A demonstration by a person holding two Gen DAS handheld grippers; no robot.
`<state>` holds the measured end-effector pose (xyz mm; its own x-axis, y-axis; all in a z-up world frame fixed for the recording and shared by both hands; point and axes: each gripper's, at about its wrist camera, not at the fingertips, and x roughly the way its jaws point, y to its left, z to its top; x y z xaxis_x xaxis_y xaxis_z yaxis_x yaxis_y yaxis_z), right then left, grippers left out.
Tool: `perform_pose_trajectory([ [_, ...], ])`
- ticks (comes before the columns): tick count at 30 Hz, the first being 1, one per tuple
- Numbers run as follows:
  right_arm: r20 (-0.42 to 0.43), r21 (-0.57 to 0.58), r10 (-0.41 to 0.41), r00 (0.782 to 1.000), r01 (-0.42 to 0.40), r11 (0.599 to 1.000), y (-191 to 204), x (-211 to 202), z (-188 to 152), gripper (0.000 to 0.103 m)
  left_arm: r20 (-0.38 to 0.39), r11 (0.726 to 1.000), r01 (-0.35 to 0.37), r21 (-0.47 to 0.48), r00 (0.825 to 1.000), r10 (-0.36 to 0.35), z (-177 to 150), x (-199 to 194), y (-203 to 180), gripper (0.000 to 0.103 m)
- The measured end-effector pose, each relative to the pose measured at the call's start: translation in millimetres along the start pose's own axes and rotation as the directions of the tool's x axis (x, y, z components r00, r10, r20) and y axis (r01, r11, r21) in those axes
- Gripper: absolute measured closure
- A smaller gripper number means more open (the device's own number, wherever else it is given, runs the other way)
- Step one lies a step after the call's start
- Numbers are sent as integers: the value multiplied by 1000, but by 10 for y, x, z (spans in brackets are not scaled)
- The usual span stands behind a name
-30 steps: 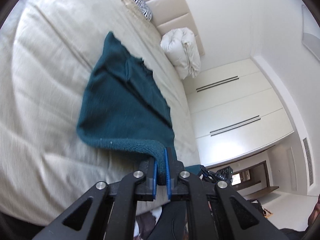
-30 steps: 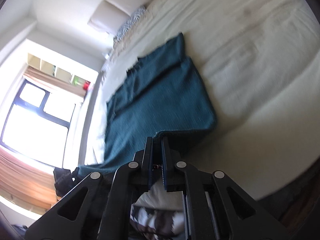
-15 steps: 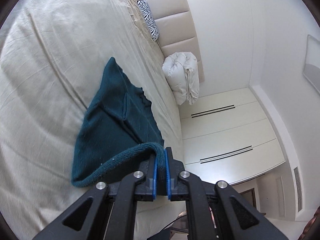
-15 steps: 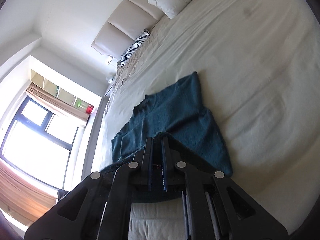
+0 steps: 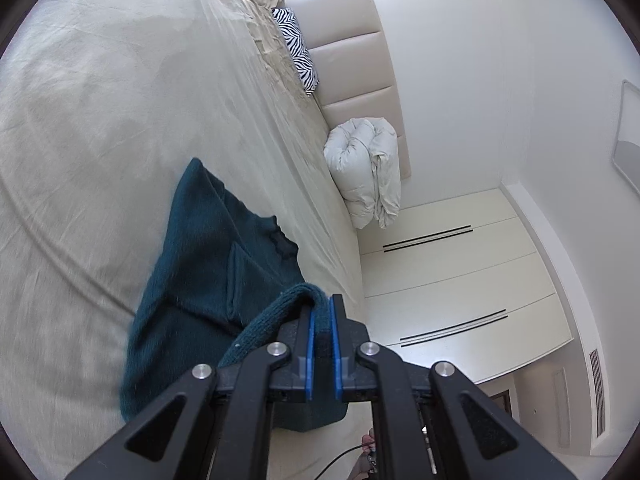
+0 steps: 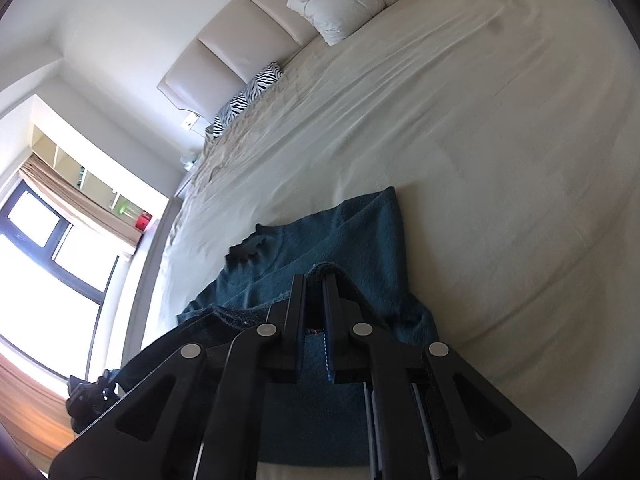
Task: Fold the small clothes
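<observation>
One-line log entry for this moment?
left tongs: shut on teal sweater | right tongs: shut on sweater | rest: on bed

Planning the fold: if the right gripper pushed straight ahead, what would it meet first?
Probably the sweater itself: the right gripper is shut on its hem, and more sweater lies ahead on the bed.

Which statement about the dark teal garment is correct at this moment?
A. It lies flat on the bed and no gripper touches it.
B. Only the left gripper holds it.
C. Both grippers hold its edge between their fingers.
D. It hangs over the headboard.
C: the left gripper and the right gripper each have the edge of the teal garment pinched between their fingers, while its far part rests on the bed.
</observation>
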<state>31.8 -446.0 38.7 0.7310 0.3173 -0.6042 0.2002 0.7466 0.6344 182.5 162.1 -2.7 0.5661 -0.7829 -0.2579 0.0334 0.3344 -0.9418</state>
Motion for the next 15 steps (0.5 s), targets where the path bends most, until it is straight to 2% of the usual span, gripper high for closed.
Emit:
perform_pose_trajectory([
  [8,-9,40,-44,999,44,998,-151,598,261,96,0,997,-55,-54,998,55,415,419,251,96],
  [15,-23,56,-73,997,74,996,-233,1007,425,96,-15,994,-85,-64,996,84,595,684,396,96],
])
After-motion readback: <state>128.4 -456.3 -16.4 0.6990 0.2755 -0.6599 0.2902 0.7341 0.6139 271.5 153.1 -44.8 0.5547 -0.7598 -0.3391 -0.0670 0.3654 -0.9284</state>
